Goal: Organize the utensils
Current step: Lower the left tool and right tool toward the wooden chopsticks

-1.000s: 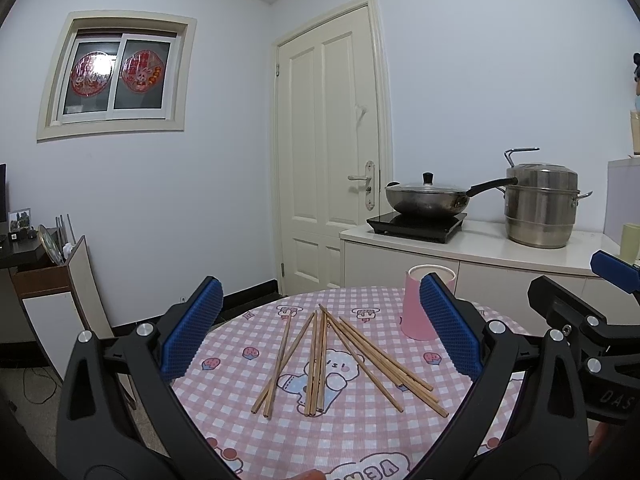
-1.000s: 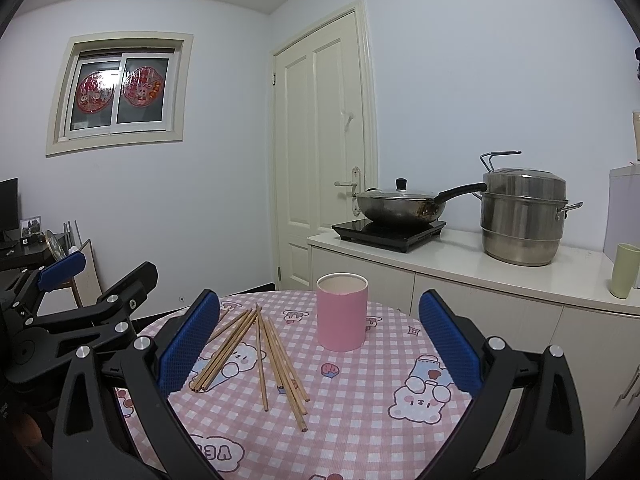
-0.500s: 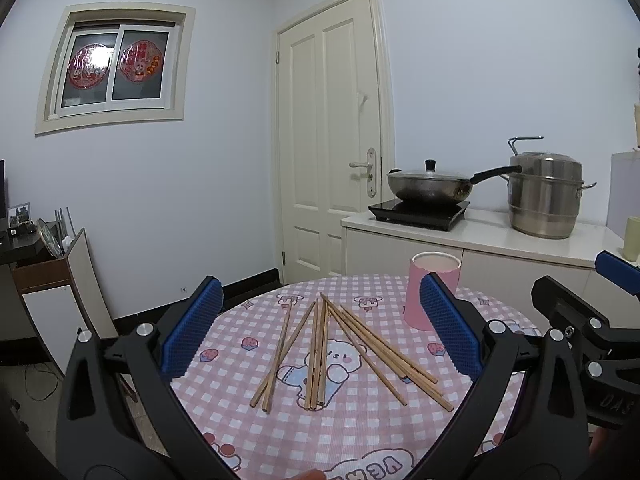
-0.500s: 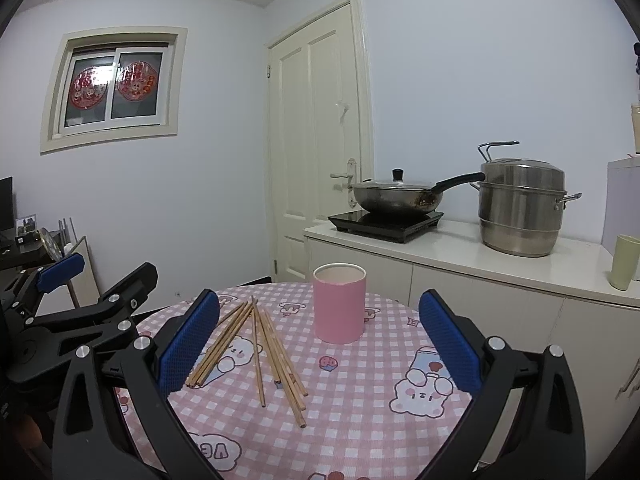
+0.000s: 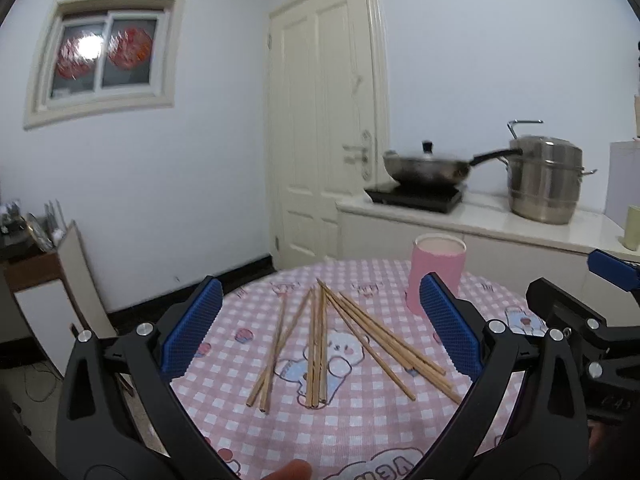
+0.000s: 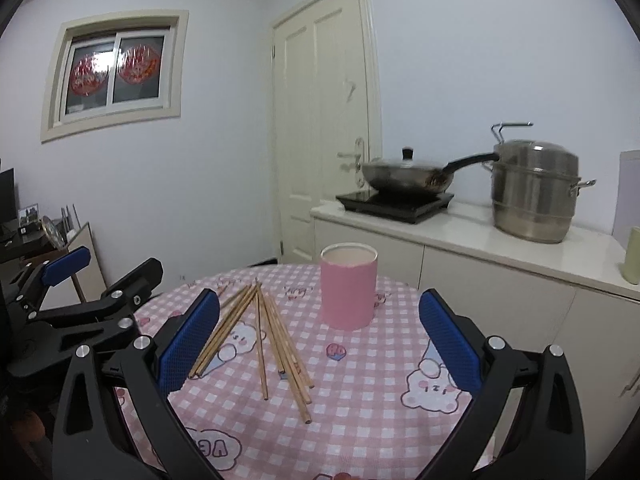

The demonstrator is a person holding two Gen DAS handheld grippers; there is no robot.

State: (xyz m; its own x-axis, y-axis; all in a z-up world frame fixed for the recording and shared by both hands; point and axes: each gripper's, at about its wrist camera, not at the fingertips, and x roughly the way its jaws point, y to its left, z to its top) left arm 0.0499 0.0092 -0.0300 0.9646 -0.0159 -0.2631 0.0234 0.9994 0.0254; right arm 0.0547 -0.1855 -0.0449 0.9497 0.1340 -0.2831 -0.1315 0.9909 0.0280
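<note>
Several wooden chopsticks (image 5: 320, 344) lie fanned out on a round table with a pink checked cloth (image 5: 360, 428). A pink cylindrical holder (image 5: 438, 268) stands upright at the far right of them. My left gripper (image 5: 320, 332) hovers open above the near side of the chopsticks, holding nothing. In the right wrist view the chopsticks (image 6: 264, 332) lie left of the pink holder (image 6: 349, 286), and my right gripper (image 6: 320, 338) is open and empty over the cloth (image 6: 372, 400). The left gripper's body (image 6: 80, 312) shows at the left edge.
A white counter (image 6: 480, 236) behind the table carries an induction hob with a lidded wok (image 6: 404, 174), a steel steamer pot (image 6: 534, 192) and a pale green cup (image 6: 632, 256). A shut door (image 5: 328, 140) stands behind. A fingertip (image 5: 288, 470) shows at the bottom edge.
Both cameras have tilted down and drawn a little closer to the table, so chopsticks and holder sit higher and larger between the fingers. Nothing on the table has moved.
</note>
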